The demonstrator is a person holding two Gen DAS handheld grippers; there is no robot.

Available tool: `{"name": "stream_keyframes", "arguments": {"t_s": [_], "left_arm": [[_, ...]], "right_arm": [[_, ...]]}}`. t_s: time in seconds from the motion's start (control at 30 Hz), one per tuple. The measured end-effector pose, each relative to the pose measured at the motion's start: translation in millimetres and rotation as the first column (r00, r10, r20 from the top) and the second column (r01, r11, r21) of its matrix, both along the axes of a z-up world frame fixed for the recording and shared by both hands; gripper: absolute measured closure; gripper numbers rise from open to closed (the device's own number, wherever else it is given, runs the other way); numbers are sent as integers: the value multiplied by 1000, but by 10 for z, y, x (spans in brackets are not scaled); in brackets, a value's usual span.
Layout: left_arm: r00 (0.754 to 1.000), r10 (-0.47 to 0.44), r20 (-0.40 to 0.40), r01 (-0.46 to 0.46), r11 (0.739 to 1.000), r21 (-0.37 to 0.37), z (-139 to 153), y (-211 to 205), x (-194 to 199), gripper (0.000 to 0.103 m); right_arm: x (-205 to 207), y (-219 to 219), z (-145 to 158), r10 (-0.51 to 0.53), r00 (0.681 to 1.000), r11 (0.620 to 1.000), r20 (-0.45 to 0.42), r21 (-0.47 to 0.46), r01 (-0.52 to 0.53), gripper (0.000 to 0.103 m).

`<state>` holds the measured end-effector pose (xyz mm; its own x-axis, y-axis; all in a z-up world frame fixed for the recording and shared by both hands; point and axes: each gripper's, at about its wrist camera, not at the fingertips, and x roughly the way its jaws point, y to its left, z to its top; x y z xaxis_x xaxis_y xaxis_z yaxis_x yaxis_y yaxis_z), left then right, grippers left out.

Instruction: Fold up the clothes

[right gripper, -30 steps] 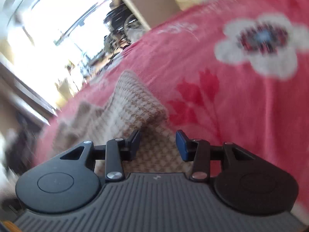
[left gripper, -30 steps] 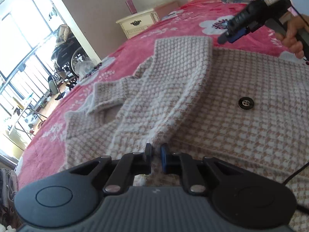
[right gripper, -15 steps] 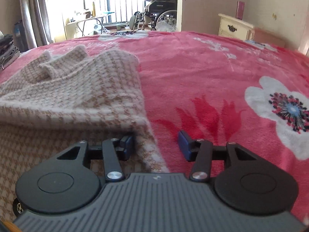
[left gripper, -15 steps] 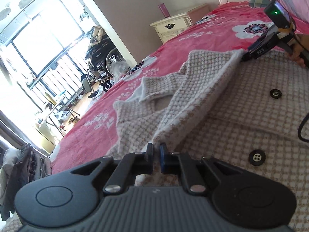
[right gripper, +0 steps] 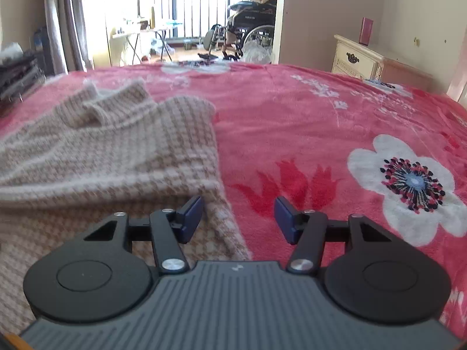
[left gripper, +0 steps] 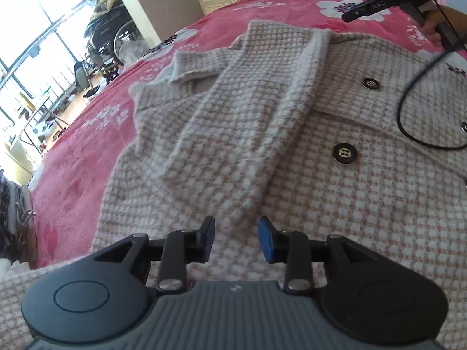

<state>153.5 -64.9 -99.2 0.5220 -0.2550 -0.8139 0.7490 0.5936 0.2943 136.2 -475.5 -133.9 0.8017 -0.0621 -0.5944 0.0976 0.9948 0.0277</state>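
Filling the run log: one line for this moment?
beige houndstooth knit jacket: side panel folded in, on pink floral blanket | left gripper: opening, empty | right gripper: opening, empty

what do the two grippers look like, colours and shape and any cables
Both match: a grey ribbed body, two round black discs, black linkage arms with silver pins, and blue pads on the fingers. The left gripper and right gripper each carry a small pale mark on the ribbed body. In the left view the right gripper looks black with pale lettering, and a thin black cable trails across the coat.

Jacket [left gripper: 335,198]: beige-and-white houndstooth, dark buttons [left gripper: 345,153]. Blanket [right gripper: 306,122]: red-pink, white flowers. Nightstand [right gripper: 354,58], upper right: cream.
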Motion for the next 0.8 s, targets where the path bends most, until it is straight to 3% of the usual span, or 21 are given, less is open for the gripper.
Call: {"name": "stream_keyframes", "arguments": {"t_s": [0.13,0.23,0.4,0.53,0.7,0.8], "left_arm": [[993,103,54,-98,992,-83,381,-69,464,68],[993,71,90,-55,983,-174,475,-603,776,67],[997,-70,43,80,959,-273,95,-1947,1056,67],[993,-118,-9,110,945,-308,-324,-2831,1291,67],[1000,1,-25,-8,953,-302,-725,-3224,1762,66],[998,56,-29,-62,948,-311,-837,-3268,1973,57]], "right_arm": [[176,28,204,15,996,992,86,125,-26,68],[430,94,122,22,995,980,99,195,-41,77],[713,264,-489,23,1000,972,-19,235,-18,81],[630,345,-598,18,1000,976,25,215,-23,81],[573,359,-610,37,998,982,41,184,-44,83],[518,352,-622,42,998,983,48,179,-50,83]]}}
